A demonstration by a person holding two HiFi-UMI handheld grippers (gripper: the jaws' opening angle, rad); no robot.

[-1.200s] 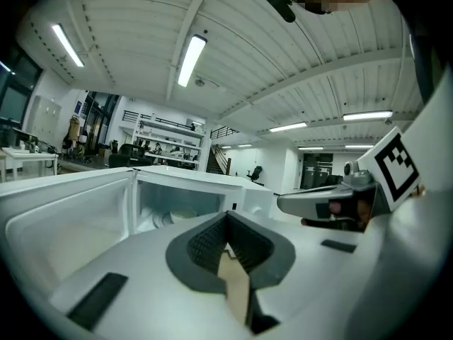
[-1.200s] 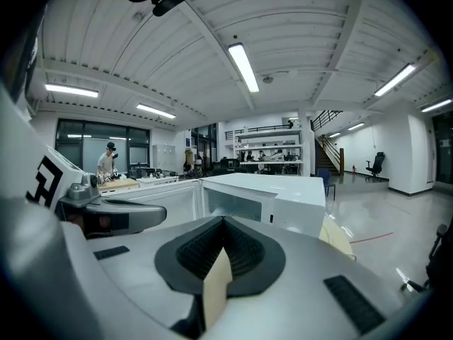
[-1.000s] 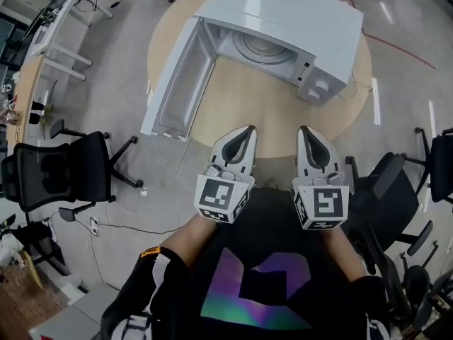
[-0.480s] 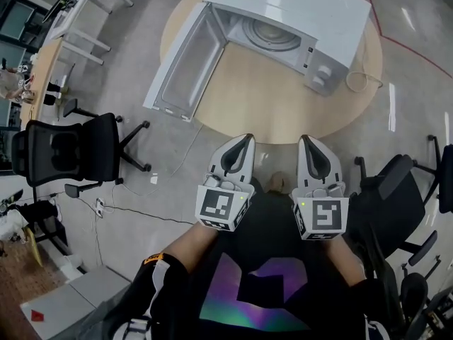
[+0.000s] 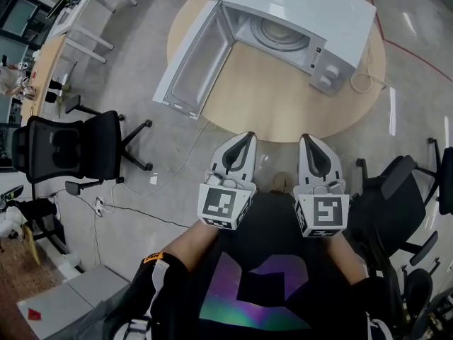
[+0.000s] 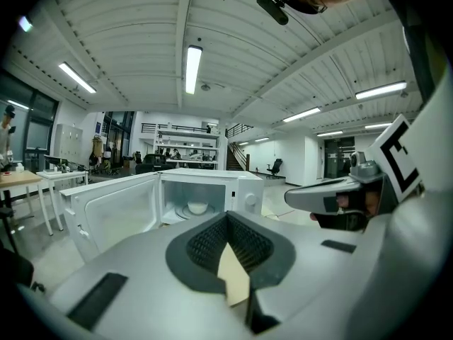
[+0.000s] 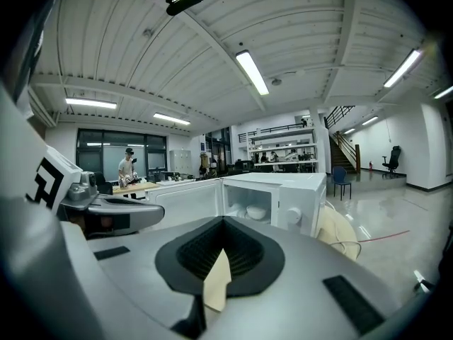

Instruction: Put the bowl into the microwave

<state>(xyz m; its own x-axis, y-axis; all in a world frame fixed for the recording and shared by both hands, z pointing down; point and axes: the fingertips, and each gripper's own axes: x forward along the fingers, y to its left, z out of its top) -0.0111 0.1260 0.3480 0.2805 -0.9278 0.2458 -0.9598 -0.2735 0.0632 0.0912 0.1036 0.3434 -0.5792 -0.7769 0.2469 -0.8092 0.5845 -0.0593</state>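
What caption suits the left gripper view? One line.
Shut, empty left gripper faces the open microwave, bowl already inside.

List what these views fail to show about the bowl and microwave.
- Bowl contents: both gripper views, too small and far inside the microwave.
- Bowl in head view: microwave's top overhangs the cavity; cannot tell it from the turntable.
- Knob markings: too small in every view.

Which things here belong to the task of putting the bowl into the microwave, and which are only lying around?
For the job:
- microwave, with its door open
- bowl, already inside
- left hand-held gripper and right hand-held gripper, both shut and empty

Lying about:
- black office chair
- second chair
- desk
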